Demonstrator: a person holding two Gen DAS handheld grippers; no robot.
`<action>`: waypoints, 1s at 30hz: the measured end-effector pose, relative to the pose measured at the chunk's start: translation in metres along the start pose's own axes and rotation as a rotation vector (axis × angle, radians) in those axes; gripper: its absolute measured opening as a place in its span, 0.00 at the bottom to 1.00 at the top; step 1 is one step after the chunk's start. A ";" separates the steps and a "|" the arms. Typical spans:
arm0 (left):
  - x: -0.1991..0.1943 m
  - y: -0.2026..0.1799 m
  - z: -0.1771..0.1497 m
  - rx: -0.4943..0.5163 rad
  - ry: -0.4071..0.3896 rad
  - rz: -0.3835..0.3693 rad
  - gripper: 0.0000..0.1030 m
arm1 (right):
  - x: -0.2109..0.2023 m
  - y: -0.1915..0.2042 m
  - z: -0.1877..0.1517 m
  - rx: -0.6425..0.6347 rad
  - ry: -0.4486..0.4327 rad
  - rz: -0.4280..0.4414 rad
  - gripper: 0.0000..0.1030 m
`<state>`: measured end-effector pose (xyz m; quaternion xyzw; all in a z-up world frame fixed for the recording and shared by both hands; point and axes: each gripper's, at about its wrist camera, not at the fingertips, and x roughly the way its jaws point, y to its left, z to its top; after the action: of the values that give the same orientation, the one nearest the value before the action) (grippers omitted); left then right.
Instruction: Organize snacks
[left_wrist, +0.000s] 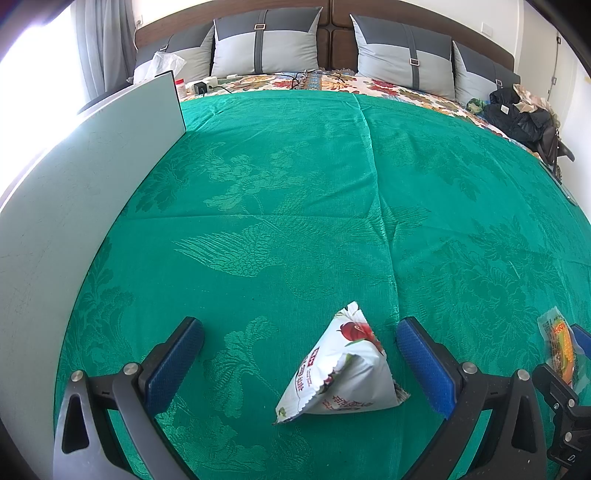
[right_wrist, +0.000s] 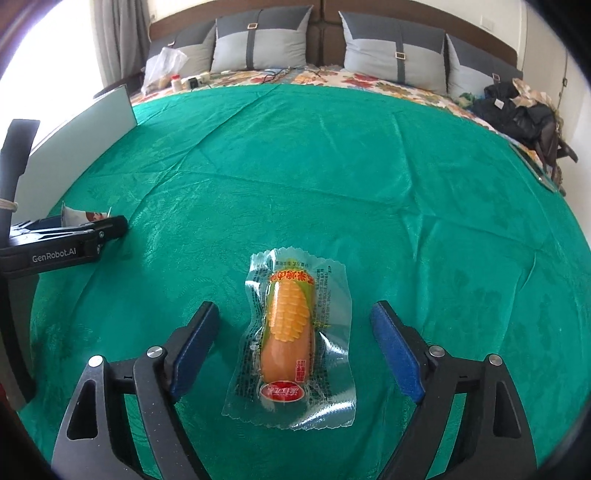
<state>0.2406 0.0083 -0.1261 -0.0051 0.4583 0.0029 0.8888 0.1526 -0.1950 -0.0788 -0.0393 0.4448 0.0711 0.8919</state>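
Observation:
A white triangular snack packet with red fruit print (left_wrist: 341, 365) lies on the green bedspread (left_wrist: 295, 203), between the open fingers of my left gripper (left_wrist: 301, 334), nearer the right finger. A clear-wrapped corn-printed sausage (right_wrist: 290, 332) lies on the bedspread between the open fingers of my right gripper (right_wrist: 295, 317). Neither packet is gripped. The sausage also shows at the right edge of the left wrist view (left_wrist: 559, 343). The left gripper shows at the left of the right wrist view (right_wrist: 74, 240), with the white packet (right_wrist: 79, 215) partly hidden behind it.
A white board (left_wrist: 85, 177) stands along the bed's left side. Grey pillows (left_wrist: 264, 44) line the headboard. A plastic bag, bottle and power strip (left_wrist: 201, 85) sit at the far left. Dark clothes (left_wrist: 517, 114) are piled at the far right.

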 end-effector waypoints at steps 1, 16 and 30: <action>0.000 0.000 0.000 0.000 0.000 0.000 1.00 | 0.000 -0.002 0.000 0.005 0.001 0.000 0.86; 0.000 0.000 0.000 0.000 0.000 0.000 1.00 | 0.000 -0.001 -0.002 0.012 0.002 -0.002 0.88; 0.000 0.000 0.000 0.000 0.000 0.000 1.00 | 0.000 -0.001 -0.002 0.012 0.002 -0.001 0.88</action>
<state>0.2404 0.0085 -0.1262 -0.0052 0.4581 0.0028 0.8889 0.1514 -0.1963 -0.0798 -0.0345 0.4463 0.0678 0.8916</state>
